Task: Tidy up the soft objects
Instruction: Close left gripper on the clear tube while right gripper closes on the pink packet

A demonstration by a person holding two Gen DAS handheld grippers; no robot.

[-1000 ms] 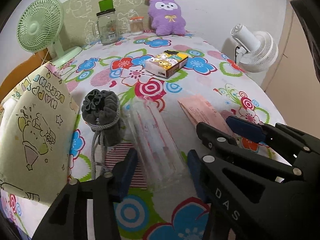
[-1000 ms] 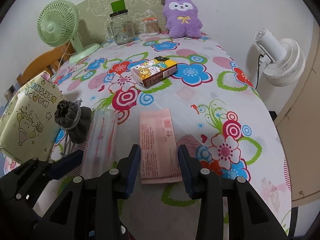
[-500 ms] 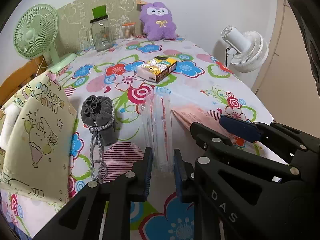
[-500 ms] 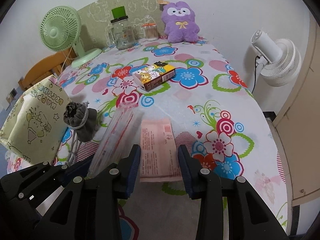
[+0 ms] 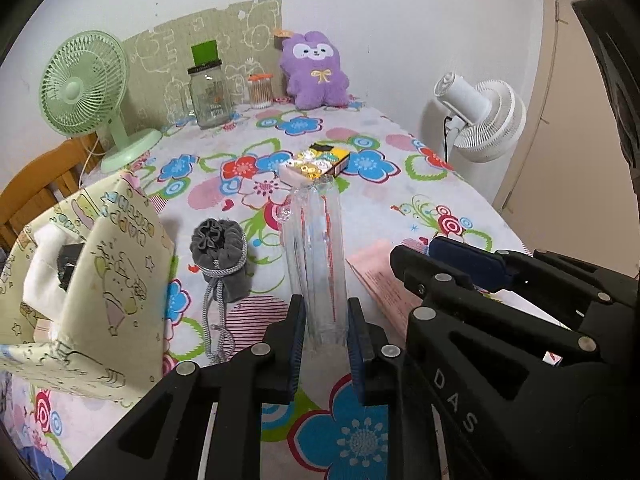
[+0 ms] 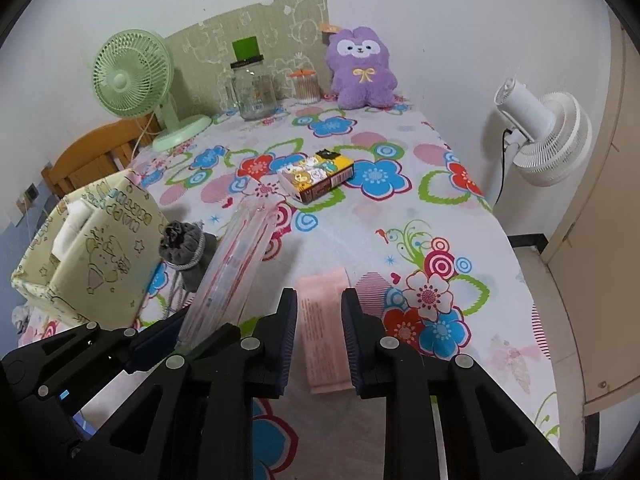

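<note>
Clear plastic packet with red print, long and soft: found in the lower centre of the left wrist view, its near end pinched between the blue pads, its far end raised off the cloth and pointing toward the upper centre of the frame; seen also at left of centre in the right wrist view.
Change noted: one second ago the packet lay flat on the cloth between wide-open jaws; half a second ago the jaws had been drawn in on it; now it has been lifted and tilted upward.
Left gripper: clamped on the near end of the clear packet.
Right gripper: jaws parted, nothing held; hung above the pink flat paper-like sachet, which lies on the cloth in the lower centre of the frame. Position unchanged over the last second.
Grey drawstring fabric pouch: standing left of centre, just beside the packet, untouched.
Pale yellow cartoon-printed fabric storage box: at the left edge, open top visible; judged the likely destination.
Floral tablecloth-covered table: bearing all items.
Meaning for task: first pickup is judged secured; transfer to the storage box is judged next, with sachet and pouch not yet handled.
Risk: limp packet may be expected to sag or slip from the pinch.
</note>
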